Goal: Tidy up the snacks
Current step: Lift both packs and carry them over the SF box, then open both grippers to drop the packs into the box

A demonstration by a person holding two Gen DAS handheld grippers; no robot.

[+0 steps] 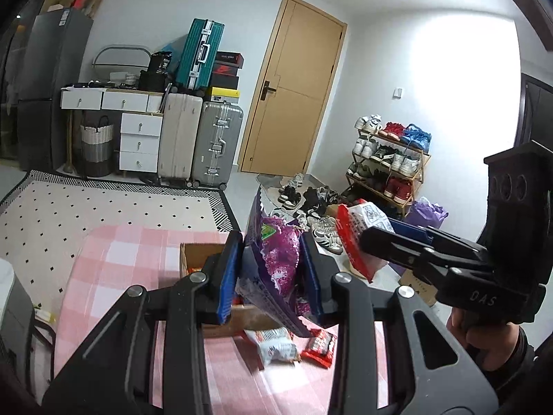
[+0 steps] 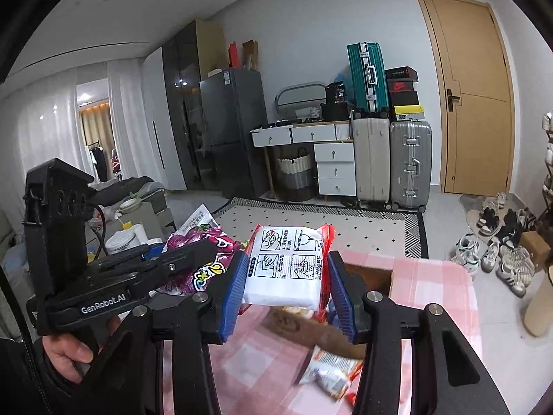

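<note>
My left gripper [image 1: 273,273] is shut on a purple snack bag [image 1: 276,263] and holds it above a cardboard box [image 1: 197,256] on the pink checked table [image 1: 114,269]. My right gripper [image 2: 287,283] is shut on a white and red snack packet [image 2: 287,269], also held over the box [image 2: 373,276]. The right gripper shows in the left wrist view [image 1: 383,238] with its packet [image 1: 359,228]. The left gripper shows in the right wrist view [image 2: 193,256] with the purple bag [image 2: 204,256]. A white and orange snack pack [image 1: 276,344] and a red bar [image 1: 319,344] lie on the table in front of the box.
The box holds several snacks [image 2: 300,311]. Suitcases [image 1: 200,138], white drawers [image 1: 138,138] and a door [image 1: 293,86] stand at the far wall. A shoe rack [image 1: 390,162] and loose shoes [image 1: 311,204] are at the right. A patterned rug [image 1: 103,211] lies beyond the table.
</note>
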